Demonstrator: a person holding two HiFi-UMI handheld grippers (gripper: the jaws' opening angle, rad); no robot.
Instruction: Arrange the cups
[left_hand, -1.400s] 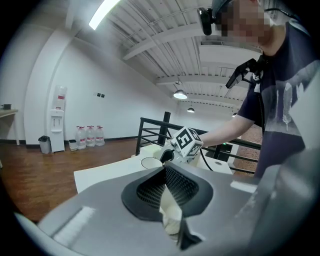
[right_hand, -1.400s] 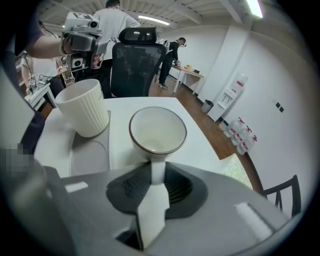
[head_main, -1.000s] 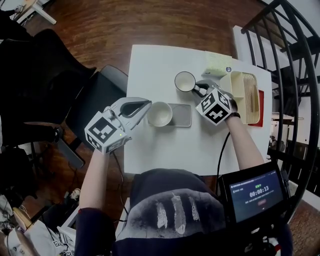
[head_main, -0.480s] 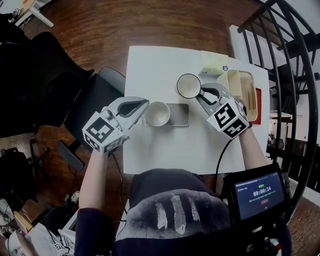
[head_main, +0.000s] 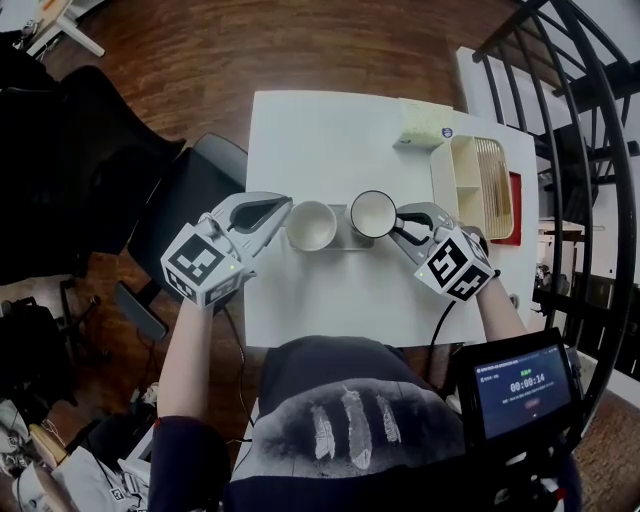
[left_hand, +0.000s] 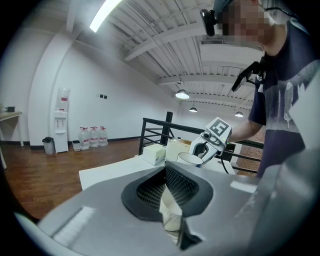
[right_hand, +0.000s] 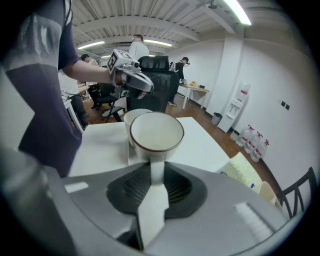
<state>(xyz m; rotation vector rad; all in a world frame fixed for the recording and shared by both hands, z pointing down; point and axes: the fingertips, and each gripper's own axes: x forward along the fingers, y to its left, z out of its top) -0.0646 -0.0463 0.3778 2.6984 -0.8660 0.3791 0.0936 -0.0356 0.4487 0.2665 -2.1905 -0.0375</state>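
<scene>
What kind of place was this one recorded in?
Probably an open-plan office or loft workspace: a water dispenser beside spare bottles, an office chair and desk, and exposed ceiling beams.

White table: square top on a wood floor.
Pale yellow box: at the table's far edge, towards the right corner.
Cream divided organiser: along the right edge, just beside the box; a red flat item shows at its outer side.
Black office chair: off the left edge.
Black metal railing: beyond the right edge.
Timer screen: past the near-right corner.
Water dispenser, bottles beside it: against a white wall.
</scene>
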